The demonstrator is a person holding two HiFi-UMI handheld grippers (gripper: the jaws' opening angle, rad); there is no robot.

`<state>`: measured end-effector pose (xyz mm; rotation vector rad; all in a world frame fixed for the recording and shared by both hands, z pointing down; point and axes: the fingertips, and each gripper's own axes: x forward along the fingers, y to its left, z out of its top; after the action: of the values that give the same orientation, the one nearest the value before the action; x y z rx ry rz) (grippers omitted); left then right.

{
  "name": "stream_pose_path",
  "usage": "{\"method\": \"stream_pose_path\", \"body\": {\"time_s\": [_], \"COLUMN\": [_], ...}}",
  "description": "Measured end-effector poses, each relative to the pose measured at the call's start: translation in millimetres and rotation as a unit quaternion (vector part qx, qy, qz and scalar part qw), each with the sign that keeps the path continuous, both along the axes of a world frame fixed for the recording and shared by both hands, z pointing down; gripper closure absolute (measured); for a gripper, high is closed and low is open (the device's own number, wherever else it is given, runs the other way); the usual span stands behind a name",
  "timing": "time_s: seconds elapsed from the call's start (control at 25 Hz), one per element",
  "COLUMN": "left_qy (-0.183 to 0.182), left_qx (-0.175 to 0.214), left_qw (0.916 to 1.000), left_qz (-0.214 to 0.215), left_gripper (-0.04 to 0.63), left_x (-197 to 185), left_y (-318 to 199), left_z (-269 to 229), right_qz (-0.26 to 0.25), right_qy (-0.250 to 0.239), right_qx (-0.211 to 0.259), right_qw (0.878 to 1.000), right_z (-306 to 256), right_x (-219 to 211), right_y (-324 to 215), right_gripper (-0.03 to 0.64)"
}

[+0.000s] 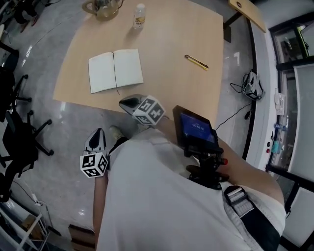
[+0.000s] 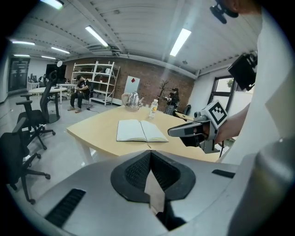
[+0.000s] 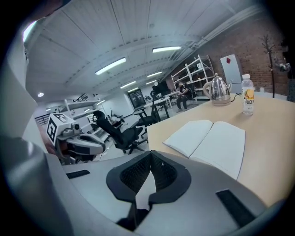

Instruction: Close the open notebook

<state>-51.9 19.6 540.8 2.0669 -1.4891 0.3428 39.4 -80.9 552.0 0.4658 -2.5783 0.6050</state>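
The open notebook (image 1: 116,70) lies flat on the wooden table (image 1: 171,83), its white pages up, near the table's front-left edge. It also shows as the notebook (image 2: 140,131) in the left gripper view and the notebook (image 3: 209,143) in the right gripper view. My right gripper (image 1: 128,103) hovers just off the table's front edge, a little short of the notebook, shut and empty. Lower left, over the floor, my left gripper (image 1: 96,137) hangs well away from the table, also shut on nothing. The left jaws (image 2: 150,153) and the right jaws (image 3: 150,154) meet at their tips.
On the table stand a small bottle (image 1: 140,15) and a metal kettle (image 1: 103,7) at the far edge, and a yellow pen (image 1: 196,62) lies to the right. Office chairs (image 1: 19,137) stand on the floor at left. Cables and a bag (image 1: 252,86) lie at right.
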Motion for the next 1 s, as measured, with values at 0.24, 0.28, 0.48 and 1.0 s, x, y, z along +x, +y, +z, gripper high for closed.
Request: {"method": "stream_pose_path", "body": {"time_s": [0.24, 0.28, 0.48, 1.0], "left_qy": [-0.003, -0.003, 0.006, 0.038], "left_qx": [0.005, 0.008, 0.013, 0.010], "left_qw": [0.9989, 0.9985, 0.9984, 0.9991], "left_qz": [0.047, 0.054, 0.054, 0.014], "left_gripper": [0.588, 0.588, 0.588, 0.588], "left_x": [-5.3, -6.7, -30.3, -62.5], "left_y": [-22.2, -25.3, -31.4, -20.4], "left_z": [-7.5, -8.2, -4.7, 17.1], "right_qz": [0.014, 0.017, -0.003, -0.122], "right_qy": [0.022, 0.031, 0.104, 0.301], "right_qx": [0.018, 0.025, 0.063, 0.199], "right_qw": [0.999, 0.999, 0.993, 0.925], "right_z": [-1.1, 1.3, 23.9, 54.2], "right_x": [0.8, 2.0, -9.1, -33.2], "right_y": [-8.2, -8.8, -13.1, -42.7], "right_gripper": [0.601, 0.601, 0.601, 0.601]}}
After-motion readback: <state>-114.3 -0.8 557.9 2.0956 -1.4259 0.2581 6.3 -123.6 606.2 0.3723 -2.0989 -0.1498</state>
